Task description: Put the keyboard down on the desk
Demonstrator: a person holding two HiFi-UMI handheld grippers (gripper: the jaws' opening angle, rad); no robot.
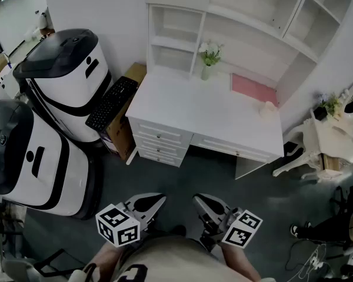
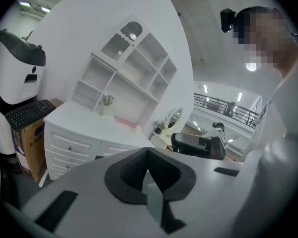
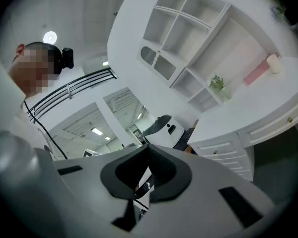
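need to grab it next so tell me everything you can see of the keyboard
The keyboard is black, plastic-looking, long and slim, its rows of dark keys facing up. It lies across the top of a brown cardboard box on the floor, between the white desk and a white machine. Nothing else visibly touches it.

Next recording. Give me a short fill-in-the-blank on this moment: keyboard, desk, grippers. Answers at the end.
1. The keyboard lies on a cardboard box, to the ___ of the desk in the head view.
2. The left gripper and the right gripper are both ___ and hold nothing.
3. The flat item at the back of the desk is ___ in colour.
Missing words: left; shut; pink.
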